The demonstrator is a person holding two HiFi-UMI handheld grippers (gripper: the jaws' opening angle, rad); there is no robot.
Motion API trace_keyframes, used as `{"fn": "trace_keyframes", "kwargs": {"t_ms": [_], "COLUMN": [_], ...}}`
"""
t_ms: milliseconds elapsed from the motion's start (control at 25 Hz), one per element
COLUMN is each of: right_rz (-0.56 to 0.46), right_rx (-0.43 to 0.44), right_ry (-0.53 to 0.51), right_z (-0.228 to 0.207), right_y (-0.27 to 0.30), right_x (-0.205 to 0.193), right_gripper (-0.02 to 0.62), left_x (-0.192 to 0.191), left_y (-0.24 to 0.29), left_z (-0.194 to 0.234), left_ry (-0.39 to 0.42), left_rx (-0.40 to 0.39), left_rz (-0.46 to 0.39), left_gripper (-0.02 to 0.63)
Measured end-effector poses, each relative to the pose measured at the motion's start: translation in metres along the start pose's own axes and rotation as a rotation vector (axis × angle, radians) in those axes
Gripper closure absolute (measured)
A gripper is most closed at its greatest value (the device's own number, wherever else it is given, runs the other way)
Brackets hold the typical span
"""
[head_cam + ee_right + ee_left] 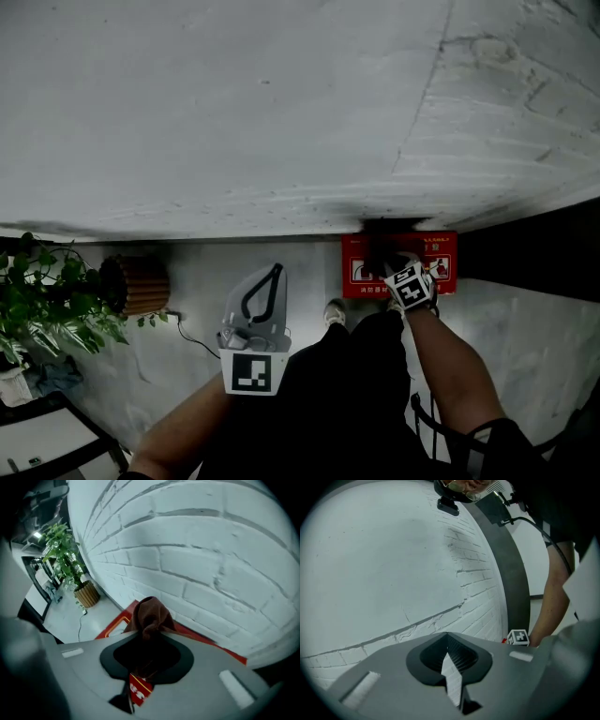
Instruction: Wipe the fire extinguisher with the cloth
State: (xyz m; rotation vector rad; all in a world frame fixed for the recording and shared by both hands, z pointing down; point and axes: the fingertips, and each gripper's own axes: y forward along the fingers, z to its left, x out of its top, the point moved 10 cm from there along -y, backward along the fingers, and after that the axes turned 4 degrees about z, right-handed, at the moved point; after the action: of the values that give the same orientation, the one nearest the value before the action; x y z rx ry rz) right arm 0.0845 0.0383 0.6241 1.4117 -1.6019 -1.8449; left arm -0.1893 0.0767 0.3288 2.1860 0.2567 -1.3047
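Right gripper view: my right claw (148, 641) is clenched on the brown cloth (151, 613), which bunches out past the tips. Just beyond and below it lies the red fire extinguisher box (206, 641), its long side along the foot of the brick wall (197, 564). My right forearm (450, 361) angles steeply down at it. The left claw (265, 295) hangs closed and empty, well off to the side.
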Motion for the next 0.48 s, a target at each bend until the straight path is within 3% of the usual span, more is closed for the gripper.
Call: {"fn": "trace_keyframes", "kwargs": {"t_ms": [280,480], "right_rz": [-0.013,0.058], "right_rx": [0.125,0.161], "right_ry": [-0.049,-0.088], "right_z": [0.05,0.053], "right_y": [0.053,0.086], "right_x": [0.065,0.073], "right_gripper": [0.537,0.537], "left_x": [-0.013,-0.028], "left_y": [-0.025,-0.043], "left_z": [0.015,0.022], "left_ry": [0.052,0.039], "left_rx": [0.064,0.126], "left_rz": [0.072,0.133], "left_gripper": [0.606,0.606]}}
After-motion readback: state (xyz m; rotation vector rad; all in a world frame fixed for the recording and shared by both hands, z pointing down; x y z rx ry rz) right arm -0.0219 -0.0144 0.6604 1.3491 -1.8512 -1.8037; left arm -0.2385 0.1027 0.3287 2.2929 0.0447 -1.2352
